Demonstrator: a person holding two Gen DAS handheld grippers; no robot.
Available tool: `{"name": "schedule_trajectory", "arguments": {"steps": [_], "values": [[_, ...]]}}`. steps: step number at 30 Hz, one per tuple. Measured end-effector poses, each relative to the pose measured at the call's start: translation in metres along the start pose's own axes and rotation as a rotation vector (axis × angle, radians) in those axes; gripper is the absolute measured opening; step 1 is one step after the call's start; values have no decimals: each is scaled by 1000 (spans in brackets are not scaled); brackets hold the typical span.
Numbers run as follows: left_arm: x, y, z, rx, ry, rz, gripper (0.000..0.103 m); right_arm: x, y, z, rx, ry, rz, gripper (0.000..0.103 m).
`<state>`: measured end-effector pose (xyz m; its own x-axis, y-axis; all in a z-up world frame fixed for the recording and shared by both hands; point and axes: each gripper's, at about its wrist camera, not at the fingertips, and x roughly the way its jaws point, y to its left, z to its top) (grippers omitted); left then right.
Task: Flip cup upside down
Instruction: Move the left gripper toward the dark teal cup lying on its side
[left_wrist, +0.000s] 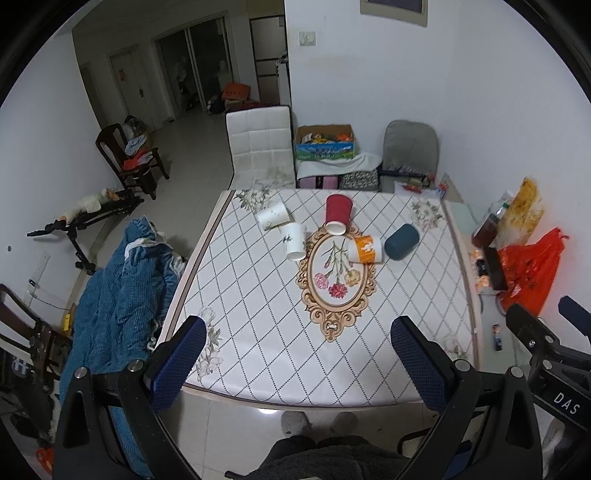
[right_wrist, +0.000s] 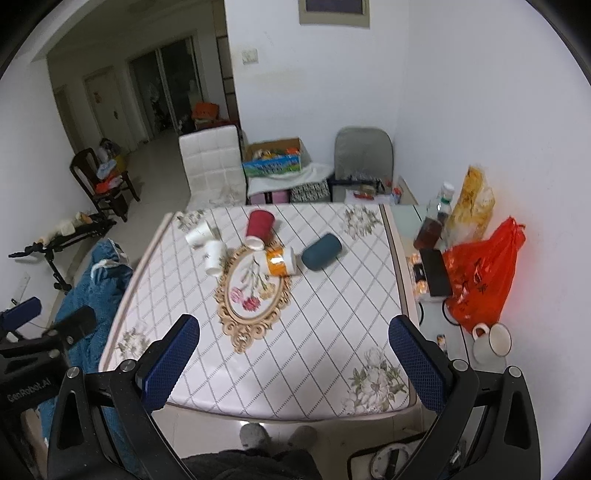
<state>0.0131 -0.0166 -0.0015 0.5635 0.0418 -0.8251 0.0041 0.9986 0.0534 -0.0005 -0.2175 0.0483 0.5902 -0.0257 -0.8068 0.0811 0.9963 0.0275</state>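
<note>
Several cups lie on their sides on the far half of the table (left_wrist: 258, 332): two white paper cups (left_wrist: 272, 215) (left_wrist: 294, 242), a red cup (left_wrist: 337, 214), an orange-and-white cup (left_wrist: 365, 249) and a dark teal cup (left_wrist: 402, 242). They also show in the right wrist view: the white cups (right_wrist: 199, 232) (right_wrist: 215, 257), the red cup (right_wrist: 259, 227), the orange cup (right_wrist: 280, 261) and the teal cup (right_wrist: 321, 252). My left gripper (left_wrist: 299, 336) is open and empty, held above the table's near edge. My right gripper (right_wrist: 293, 334) is open and empty, also at the near edge.
A blue blanket (left_wrist: 122, 295) hangs over a chair left of the table. On a side surface to the right stand a red plastic bag (right_wrist: 480, 273), bottles (right_wrist: 430, 227), a black box (right_wrist: 436, 271) and a white mug (right_wrist: 493, 341). Chairs (left_wrist: 258, 147) and boxes stand behind the table.
</note>
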Motion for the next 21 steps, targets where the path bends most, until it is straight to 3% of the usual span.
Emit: {"name": "schedule_trajectory", "arguments": {"steps": [11, 21], "values": [[88, -51, -5, 56, 120, 96, 103, 115, -55, -34, 31, 186, -31, 103], [173, -99, 16, 172, 222, 103, 103, 206, -83, -64, 51, 343, -42, 103]]}}
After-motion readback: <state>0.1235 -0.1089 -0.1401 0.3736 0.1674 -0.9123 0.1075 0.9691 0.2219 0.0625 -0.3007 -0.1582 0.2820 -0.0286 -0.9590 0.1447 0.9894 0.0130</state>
